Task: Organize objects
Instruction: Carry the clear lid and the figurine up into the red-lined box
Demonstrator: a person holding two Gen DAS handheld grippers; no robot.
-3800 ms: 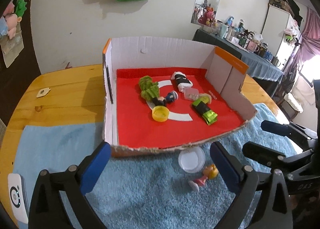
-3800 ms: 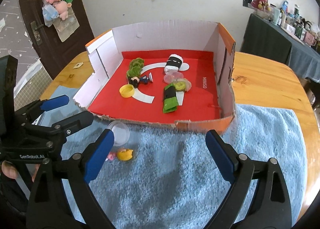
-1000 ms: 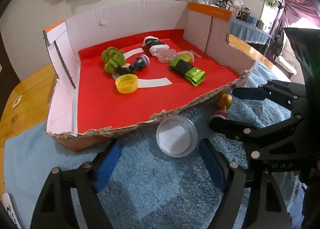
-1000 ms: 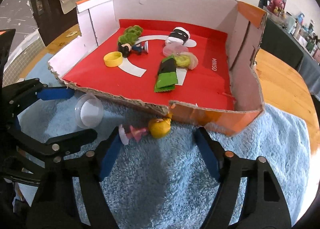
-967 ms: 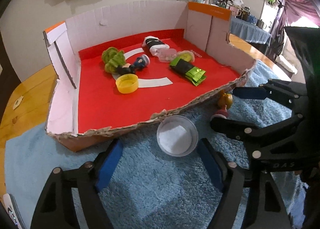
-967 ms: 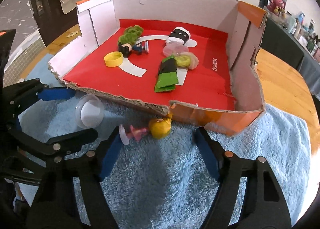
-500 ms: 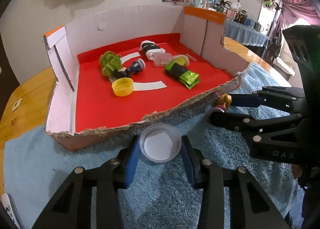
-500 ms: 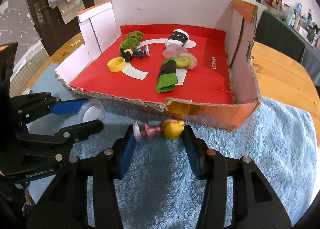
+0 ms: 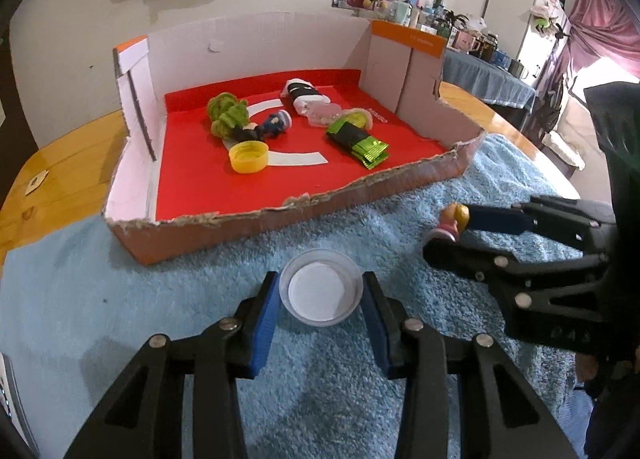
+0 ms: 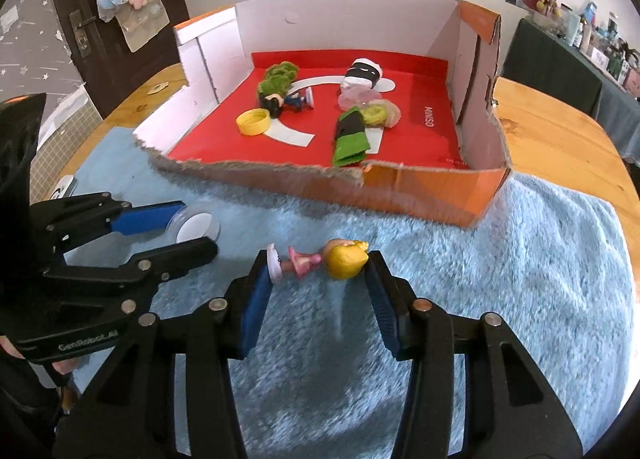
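From the left wrist view, the left hand-held gripper (image 9: pixel 320 299) pointed steeply down toward the blue towel (image 9: pixel 120 299) spread on the bench (image 9: pixel 60 163). Its blue pads (image 9: pixel 264 323) were clamped on either side of a clear round lid (image 9: pixel 321 293), which lay just in front of the near wall of the cardboard box (image 9: pixel 280 219). To the right, the right hand-held gripper (image 9: pixel 452 229) reached in sideways, a small doll (image 9: pixel 454 219) caught between its fingers. Inside the box lay a yellow cap (image 9: pixel 248 156) and a green packet (image 9: pixel 358 141).

From the right wrist view, the right hand-held gripper (image 10: pixel 318 271) also tilted steeply downward, its pads pressed on the doll (image 10: pixel 320 257) lengthways: the white base at the left pad, the yellow head at the right. The doll was just over the towel (image 10: pixel 520 299), near the box's orange front wall (image 10: pixel 420 191). At the left, the left hand-held gripper (image 10: pixel 188 231) gripped the lid (image 10: pixel 194 227).
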